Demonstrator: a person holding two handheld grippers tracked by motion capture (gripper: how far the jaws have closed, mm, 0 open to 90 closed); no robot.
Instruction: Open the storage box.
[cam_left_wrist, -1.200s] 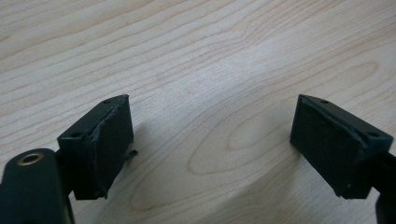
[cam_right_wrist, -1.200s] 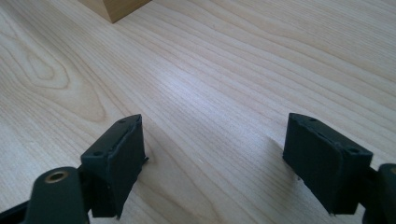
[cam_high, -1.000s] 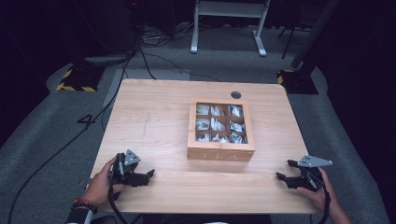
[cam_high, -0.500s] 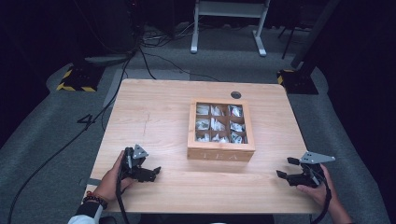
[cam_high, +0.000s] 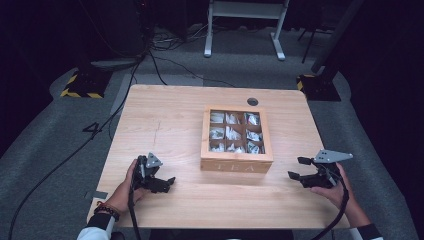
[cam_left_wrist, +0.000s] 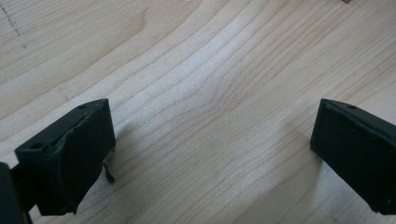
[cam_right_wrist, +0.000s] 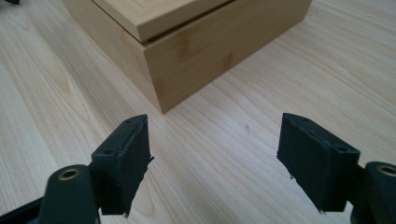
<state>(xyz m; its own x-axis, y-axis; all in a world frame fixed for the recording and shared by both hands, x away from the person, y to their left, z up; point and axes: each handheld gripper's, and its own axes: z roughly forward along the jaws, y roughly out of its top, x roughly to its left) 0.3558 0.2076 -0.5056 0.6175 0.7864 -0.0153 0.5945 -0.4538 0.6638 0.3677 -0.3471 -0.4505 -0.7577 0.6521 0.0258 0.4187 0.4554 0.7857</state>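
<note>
Right claw (cam_right_wrist: 215, 158) agape near tea box (cam_right_wrist: 187, 42) corner

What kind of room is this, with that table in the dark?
Probably a lab or studio set up for recording: a lone wooden table on grey carpet, cables trailing over the floor, hazard-striped stand bases, and dark surroundings. A tea box sits on the table.

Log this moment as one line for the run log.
left tool: open, empty, on table | right tool: open, empty, jaws just closing slightly, facing tea box corner | tea box: lid shut, untouched
</note>
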